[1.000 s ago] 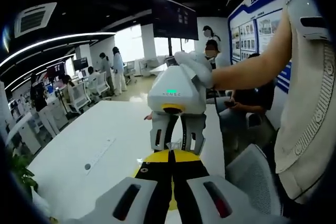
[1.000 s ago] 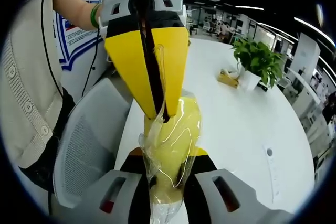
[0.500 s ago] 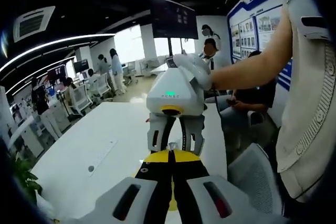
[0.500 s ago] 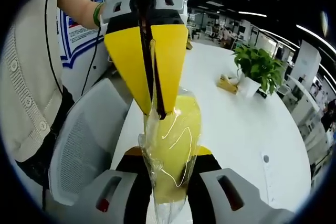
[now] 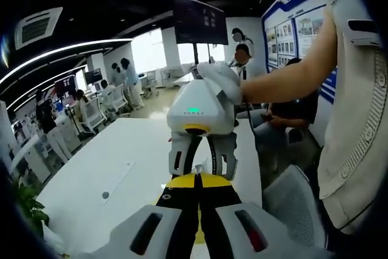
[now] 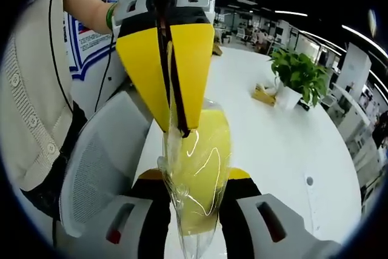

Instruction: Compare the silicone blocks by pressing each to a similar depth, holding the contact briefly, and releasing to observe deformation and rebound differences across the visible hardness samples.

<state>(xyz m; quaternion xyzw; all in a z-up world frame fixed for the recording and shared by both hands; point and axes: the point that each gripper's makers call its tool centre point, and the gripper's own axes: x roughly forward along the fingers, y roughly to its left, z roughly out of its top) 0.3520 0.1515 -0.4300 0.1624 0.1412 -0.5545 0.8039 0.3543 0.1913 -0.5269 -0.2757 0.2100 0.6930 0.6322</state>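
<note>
A yellow silicone block (image 6: 203, 168) in a clear plastic wrap (image 6: 168, 150) is held in the air over the table's edge. In the right gripper view, my right gripper (image 6: 195, 177) is shut on the block from below. My left gripper (image 6: 178, 129) comes in from above, its yellow jaws shut on the wrap's upper edge. In the left gripper view, my left gripper (image 5: 195, 178) points its closed yellow-and-black jaws at the right gripper (image 5: 203, 163), whose white body faces it. A bit of clear wrap (image 5: 202, 167) shows between the two.
A long white table (image 6: 285, 131) carries a potted plant (image 6: 298, 71) and a small yellow item (image 6: 264, 93). A grey mesh chair (image 6: 103, 168) stands at the table's end. The person's arm (image 5: 285, 80) and body are close by. Several people stand in the background.
Both views have drifted slightly. The left gripper's jaws have shifted a little along the wrap. Both grips hold as before.
</note>
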